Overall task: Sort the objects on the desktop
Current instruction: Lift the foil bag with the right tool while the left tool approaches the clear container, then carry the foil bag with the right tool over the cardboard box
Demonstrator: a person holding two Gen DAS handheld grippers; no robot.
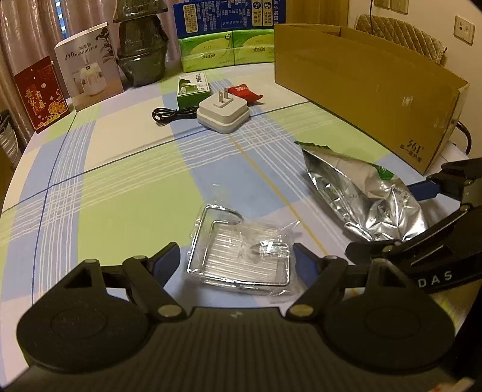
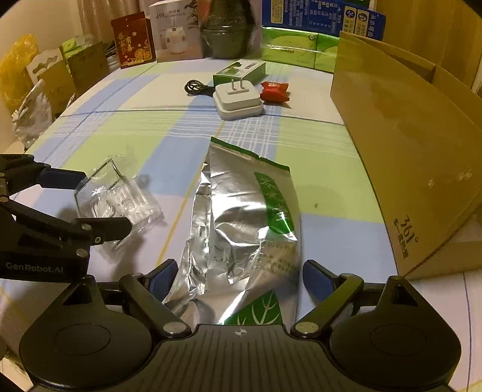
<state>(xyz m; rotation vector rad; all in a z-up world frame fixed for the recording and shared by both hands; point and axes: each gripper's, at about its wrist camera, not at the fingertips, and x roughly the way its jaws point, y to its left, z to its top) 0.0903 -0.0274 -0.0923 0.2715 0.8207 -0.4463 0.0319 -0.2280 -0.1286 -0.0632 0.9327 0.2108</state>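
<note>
checked tablecloth (image 1: pixel 126 193), curtains (image 1: pixel 27 33), cream wall (image 1: pixel 433 21).

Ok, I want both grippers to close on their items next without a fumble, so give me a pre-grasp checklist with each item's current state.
1. Left gripper jaws open: ok.
2. Wrapped wire rack lies between the left fingers: ok.
3. Right gripper jaws open: ok.
4. Foil bag lies between the right fingers: ok.
5. Pads already touching either item: cannot tell.
6. Cardboard box open-topped, beside the bag: ok; its inside is hidden.
</note>
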